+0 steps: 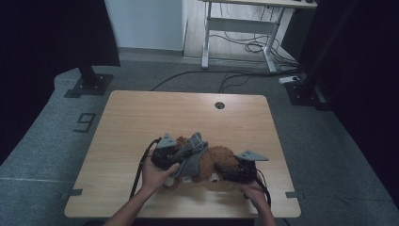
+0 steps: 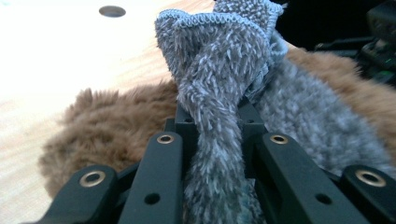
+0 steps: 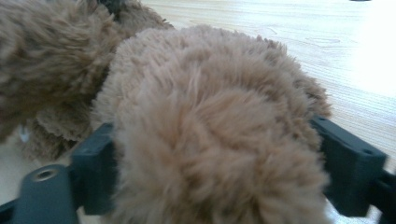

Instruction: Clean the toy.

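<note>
Two hand-held grippers work on one brown plush toy (image 1: pixel 214 162) that lies on the wooden tabletop (image 1: pixel 141 117), near its front edge and a little right of the middle. At the left, the left hand (image 1: pixel 155 176) comes up from the front edge and holds the left gripper (image 1: pixel 176 157), which sits at the toy's left end. In the left gripper view its black jaws are closed tight on a twisted fold of a grey fuzzy cloth (image 2: pixel 219 93); the pinched cloth rises between them and spreads out above, with a stitched hem at its top. The cloth lies draped over the left part of the toy, whose brown fur (image 2: pixel 116 121) shows on both sides of it. Farther right, the right gripper (image 1: pixel 230 175) rests at the toy's right end, held by the right hand (image 1: pixel 254 190) close to the front edge. In the right gripper view its jaws stand wide apart, one on each side of a rounded, furry part of the toy (image 3: pixel 210 140), touching the fur; which part of the toy this is cannot be told. Towards the far edge of the tabletop, a small round cable hole (image 1: pixel 219 105) lies well apart from the toy.
</note>
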The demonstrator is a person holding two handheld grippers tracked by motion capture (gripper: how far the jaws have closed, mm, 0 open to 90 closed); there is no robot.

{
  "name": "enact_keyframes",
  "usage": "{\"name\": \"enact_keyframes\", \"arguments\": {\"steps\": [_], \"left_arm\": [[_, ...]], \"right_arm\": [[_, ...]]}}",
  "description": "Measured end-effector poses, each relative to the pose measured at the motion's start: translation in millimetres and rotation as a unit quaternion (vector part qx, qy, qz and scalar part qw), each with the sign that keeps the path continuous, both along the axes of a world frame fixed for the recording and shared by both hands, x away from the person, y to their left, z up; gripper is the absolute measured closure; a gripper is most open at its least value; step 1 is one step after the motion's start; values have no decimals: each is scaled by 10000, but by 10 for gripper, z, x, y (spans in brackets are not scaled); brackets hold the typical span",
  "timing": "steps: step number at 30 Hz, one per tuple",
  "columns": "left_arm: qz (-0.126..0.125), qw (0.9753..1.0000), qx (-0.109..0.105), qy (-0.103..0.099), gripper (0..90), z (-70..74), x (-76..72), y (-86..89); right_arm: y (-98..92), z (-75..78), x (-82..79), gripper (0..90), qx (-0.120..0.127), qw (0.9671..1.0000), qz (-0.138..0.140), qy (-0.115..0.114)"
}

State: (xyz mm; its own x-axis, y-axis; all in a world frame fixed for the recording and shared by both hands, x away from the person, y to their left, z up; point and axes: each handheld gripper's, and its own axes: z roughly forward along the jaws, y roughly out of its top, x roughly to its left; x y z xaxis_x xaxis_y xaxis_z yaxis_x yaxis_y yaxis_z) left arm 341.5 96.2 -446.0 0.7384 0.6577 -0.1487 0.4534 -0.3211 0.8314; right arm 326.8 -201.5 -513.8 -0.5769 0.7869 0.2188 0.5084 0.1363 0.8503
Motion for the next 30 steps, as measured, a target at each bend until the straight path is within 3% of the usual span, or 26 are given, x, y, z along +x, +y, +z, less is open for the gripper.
{"name": "enact_keyframes", "arguments": {"steps": [4,10,14,17,19,24,28,30], "left_arm": [[-186,9996,94,-164,761,220,25,-207],[-553,9981,67,-254,759,421,91,-705],[-830,9963,204,-116,756,355,104,-1052],[-954,9939,548,12,755,188,89,-1171],[-906,9937,658,13,756,78,72,-1141],[-659,9963,560,5,760,2,52,-783],[-268,9983,487,-157,760,-4,10,-428],[-20,9980,576,-266,761,2,12,-231]], "right_arm": [[21,-34,-7,246,-1,9999,-27,-109],[36,-56,-38,297,-55,9996,9,-269],[34,-67,-44,306,-40,9995,-8,-307],[31,-73,-53,312,-58,9994,-38,-337],[31,-82,-56,319,-59,9994,-75,-343],[31,-93,-51,331,-50,9992,-133,-370],[26,-96,-46,336,-23,9992,-157,-368],[20,-101,-44,340,-11,9992,-156,-381]]}}
